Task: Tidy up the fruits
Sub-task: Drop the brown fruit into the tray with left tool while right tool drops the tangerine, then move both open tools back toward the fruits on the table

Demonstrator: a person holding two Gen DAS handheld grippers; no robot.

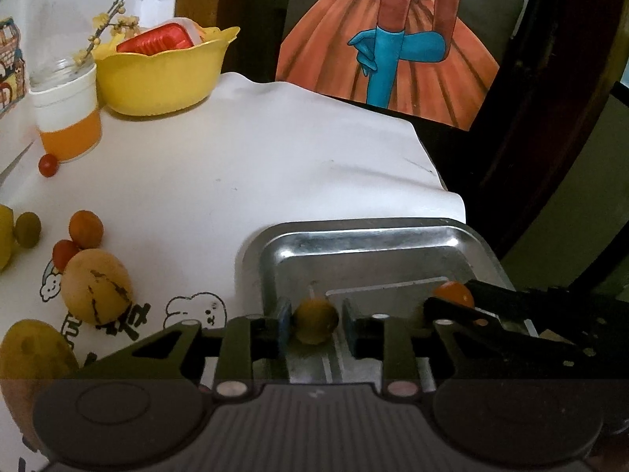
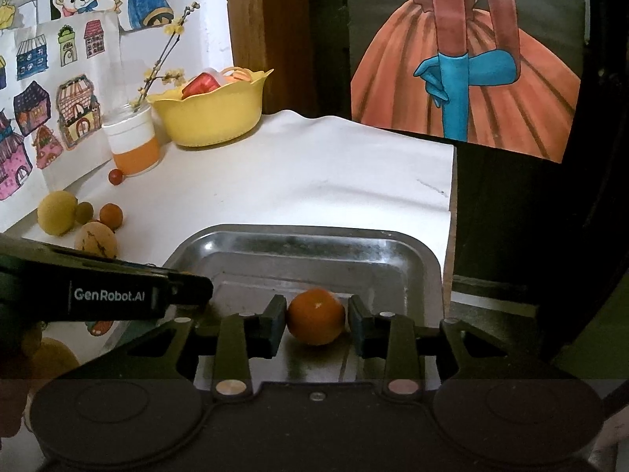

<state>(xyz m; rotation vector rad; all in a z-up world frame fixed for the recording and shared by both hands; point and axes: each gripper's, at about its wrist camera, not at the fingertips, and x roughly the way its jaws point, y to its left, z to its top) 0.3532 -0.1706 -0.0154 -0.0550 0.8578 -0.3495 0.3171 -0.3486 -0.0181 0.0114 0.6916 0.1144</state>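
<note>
Nearest the left wrist camera, the left tool [image 1: 314, 324] hangs over the near left part of a metal tray [image 1: 369, 236], its fingers spread around a small yellow-green fruit [image 1: 315, 321]; the left pad looks close to touching it, the right pad stands apart. Left of the tray, on the white counter [image 1: 243, 157], lie a speckled yellow fruit [image 1: 96, 285], an orange fruit [image 1: 85, 229], a green fruit [image 1: 27, 229] and a small red one [image 1: 48, 165] beside a white and orange cup [image 1: 67, 118]. A yellow bowl [image 1: 161, 74] sits far left. On the right, the right tool [image 2: 316, 324] is spread around an orange [image 2: 315, 316] resting in the tray, with gaps on both sides.
</note>
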